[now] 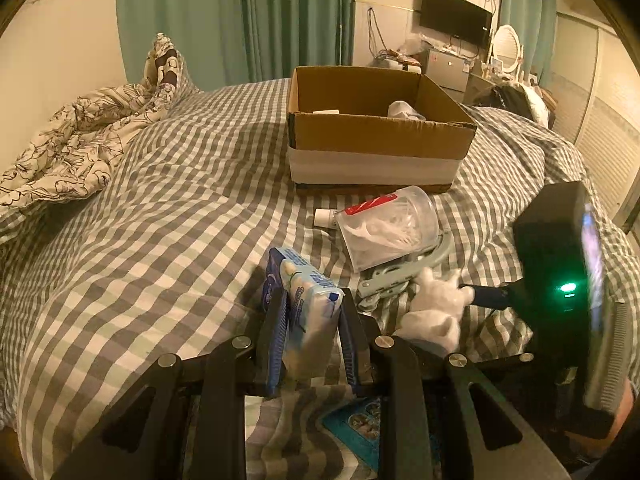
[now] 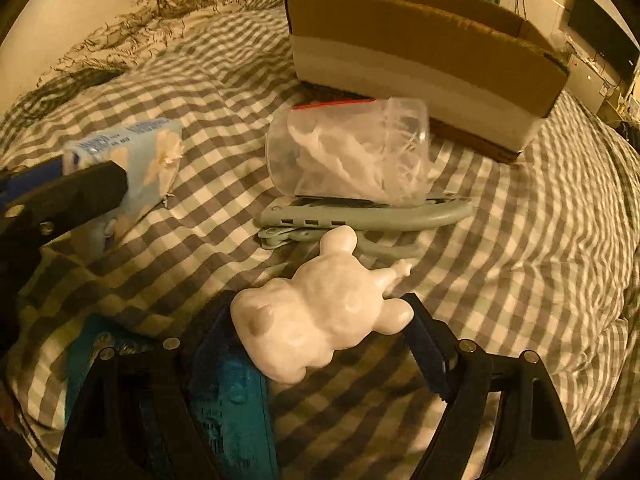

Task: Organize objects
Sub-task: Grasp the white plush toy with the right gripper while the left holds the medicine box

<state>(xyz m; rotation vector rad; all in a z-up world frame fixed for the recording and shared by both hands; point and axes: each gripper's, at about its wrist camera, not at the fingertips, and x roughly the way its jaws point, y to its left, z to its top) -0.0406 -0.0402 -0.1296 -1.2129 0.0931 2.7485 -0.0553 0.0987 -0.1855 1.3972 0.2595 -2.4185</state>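
Note:
My left gripper point(image 1: 312, 320) is shut on a light blue tissue pack point(image 1: 308, 300) and holds it just above the checked bed; the pack also shows in the right wrist view point(image 2: 128, 160). My right gripper point(image 2: 320, 320) has its jaws around a white bear figurine point(image 2: 320, 316), touching its sides. The figurine also shows in the left wrist view point(image 1: 436, 308). A clear plastic cup of white floss picks point(image 2: 352, 156) lies on its side beyond it, over grey-green clips point(image 2: 360, 216). An open cardboard box point(image 1: 376, 136) stands behind.
A teal card pack point(image 2: 232, 396) lies on the bed under the right gripper. A small white bottle point(image 1: 325, 217) lies beside the cup. A rumpled floral duvet point(image 1: 76, 140) lies at the far left. Box holds a few white items point(image 1: 404, 110).

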